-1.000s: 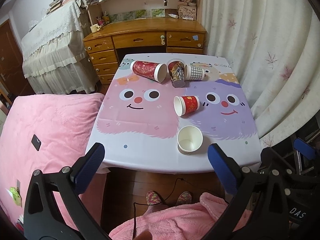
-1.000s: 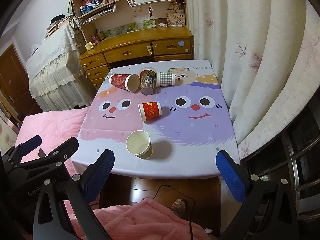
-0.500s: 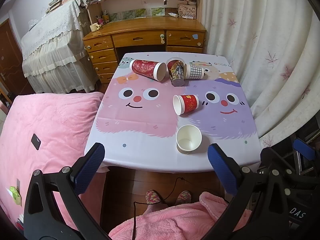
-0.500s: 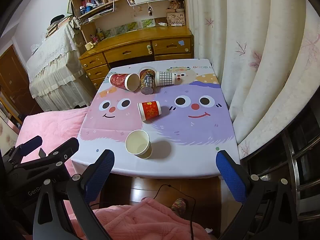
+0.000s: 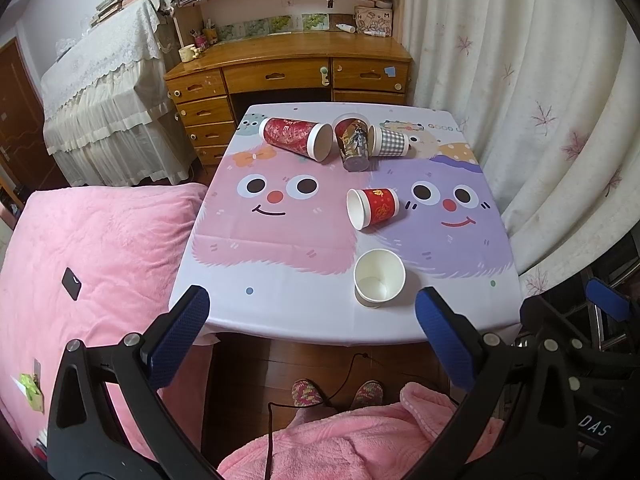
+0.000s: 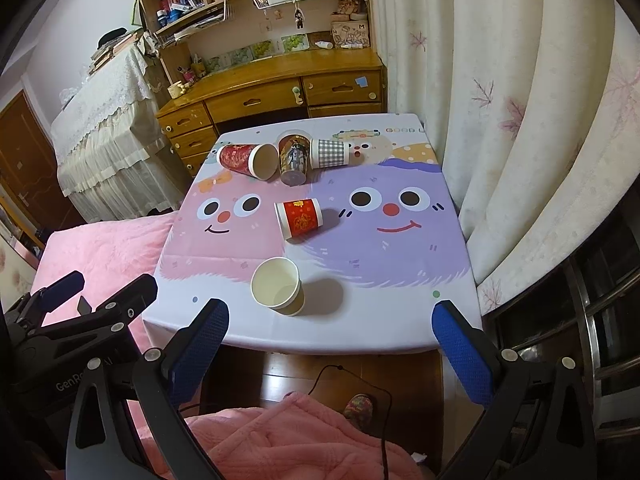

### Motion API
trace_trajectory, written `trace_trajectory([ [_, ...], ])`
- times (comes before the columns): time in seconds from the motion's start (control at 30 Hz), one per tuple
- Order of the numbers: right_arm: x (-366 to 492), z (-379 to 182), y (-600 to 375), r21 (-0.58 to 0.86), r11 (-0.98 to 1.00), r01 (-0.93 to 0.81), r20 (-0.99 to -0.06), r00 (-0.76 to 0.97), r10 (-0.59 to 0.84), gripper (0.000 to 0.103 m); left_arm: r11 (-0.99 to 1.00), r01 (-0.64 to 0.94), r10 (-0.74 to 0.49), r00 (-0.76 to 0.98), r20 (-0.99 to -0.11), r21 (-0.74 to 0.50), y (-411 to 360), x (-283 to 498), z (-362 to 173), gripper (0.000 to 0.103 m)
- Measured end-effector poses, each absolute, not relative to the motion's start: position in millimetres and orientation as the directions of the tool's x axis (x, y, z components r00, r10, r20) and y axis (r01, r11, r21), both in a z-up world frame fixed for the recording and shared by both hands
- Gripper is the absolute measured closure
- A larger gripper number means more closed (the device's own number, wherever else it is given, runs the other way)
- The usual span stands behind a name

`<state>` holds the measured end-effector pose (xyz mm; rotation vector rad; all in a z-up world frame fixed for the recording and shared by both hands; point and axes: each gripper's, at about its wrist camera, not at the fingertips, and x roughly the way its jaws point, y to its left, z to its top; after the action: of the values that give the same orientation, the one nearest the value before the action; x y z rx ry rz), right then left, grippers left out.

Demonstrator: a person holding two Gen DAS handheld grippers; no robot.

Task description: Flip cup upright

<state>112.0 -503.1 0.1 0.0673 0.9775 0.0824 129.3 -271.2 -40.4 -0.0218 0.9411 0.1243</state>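
A white paper cup [image 5: 379,277] stands upright near the table's front edge; it also shows in the right wrist view [image 6: 277,286]. A small red cup [image 5: 373,207] [image 6: 299,218] lies on its side at the table's middle. At the back lie a large red cup [image 5: 296,137] [image 6: 248,159], a picture-print cup [image 5: 353,142] [image 6: 294,157] and a checked cup [image 5: 387,142] [image 6: 330,153]. My left gripper [image 5: 312,332] and right gripper [image 6: 330,346] are open and empty, held short of the table's front edge.
The table [image 5: 288,300] has a cartoon-face cloth. A pink bed [image 5: 92,256] lies to the left, a curtain [image 5: 540,100] to the right, a wooden desk [image 5: 288,68] behind. A cable and slippered feet [image 5: 336,392] are on the floor below.
Both views have crept slightly; the table and cups sit a little higher in frame. No cup has moved and both grippers stay open.
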Motion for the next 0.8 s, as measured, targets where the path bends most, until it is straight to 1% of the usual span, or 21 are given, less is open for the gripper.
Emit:
trace_trajectory([
  [0.27, 112, -7, -499, 0.086, 0.996, -0.032, -0.834, 0.545, 0.089, 0.000, 0.993, -0.113, 0.078, 0.572, -0.817, 0.016, -271, 128, -53, 0.001],
  [0.8, 115, -11, -499, 0.086, 0.996, -0.025, -0.843, 0.531, 0.086, 0.000, 0.994, -0.110, 0.071, 0.558, -0.827, 0.012, -268, 130, -55, 0.001],
])
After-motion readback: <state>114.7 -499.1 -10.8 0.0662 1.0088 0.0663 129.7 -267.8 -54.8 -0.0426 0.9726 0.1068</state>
